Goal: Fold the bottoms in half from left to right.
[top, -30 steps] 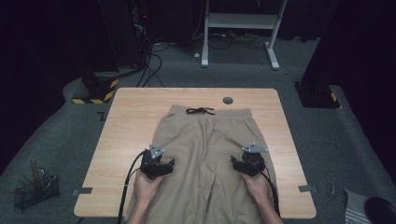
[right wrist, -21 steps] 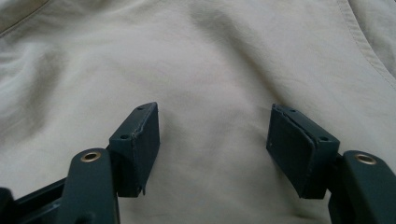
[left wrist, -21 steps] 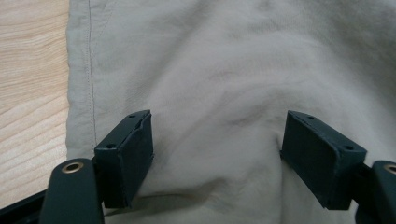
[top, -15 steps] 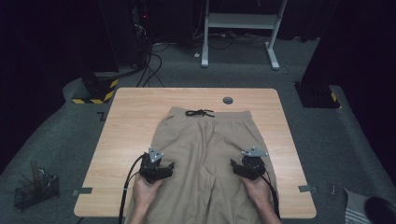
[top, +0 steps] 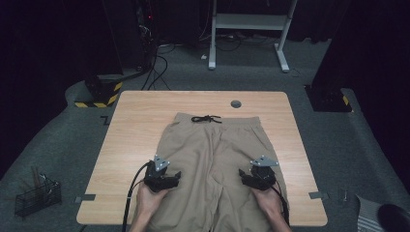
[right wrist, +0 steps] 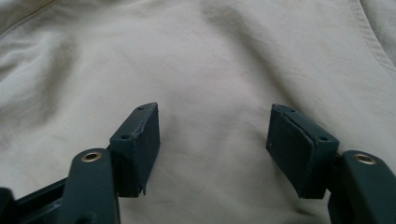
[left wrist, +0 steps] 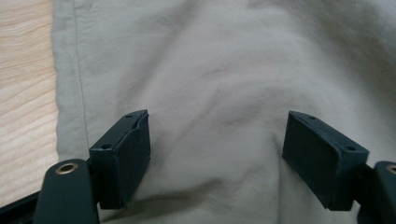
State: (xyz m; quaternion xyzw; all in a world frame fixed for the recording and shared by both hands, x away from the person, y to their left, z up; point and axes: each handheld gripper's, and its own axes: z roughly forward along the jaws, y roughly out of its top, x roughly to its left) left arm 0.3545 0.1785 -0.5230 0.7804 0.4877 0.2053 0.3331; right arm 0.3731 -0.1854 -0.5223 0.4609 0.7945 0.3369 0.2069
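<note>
Both hands have slid a little back toward the person's edge of the table since a second ago, the grippers now sitting lower on the legs of the khaki shorts than they did. Nothing else has shifted: the shorts lie flat on the wooden table, waistband away from the person, with the black drawstring knotted at the middle of it, well ahead of both grippers. No brand, label or lettering can be read on the cloth or the tools. The left gripper rests on the left leg of the shorts, near its outer seam; in the left gripper view its jaws stand wide apart, with smooth fabric between them and a low fold running up just ahead, the bare table showing off past the seam beyond the left jaw. The right gripper sits on the right leg, and its jaws have just closed a touch but remain widely spread, with plain cloth lying between the pads and nothing pinched. Whether the pad tips press on the fabric or hover just over it is hard to judge from these angles; they look to be touching or very nearly so. A small round grommet sits in the tabletop far ahead of the right gripper.
</note>
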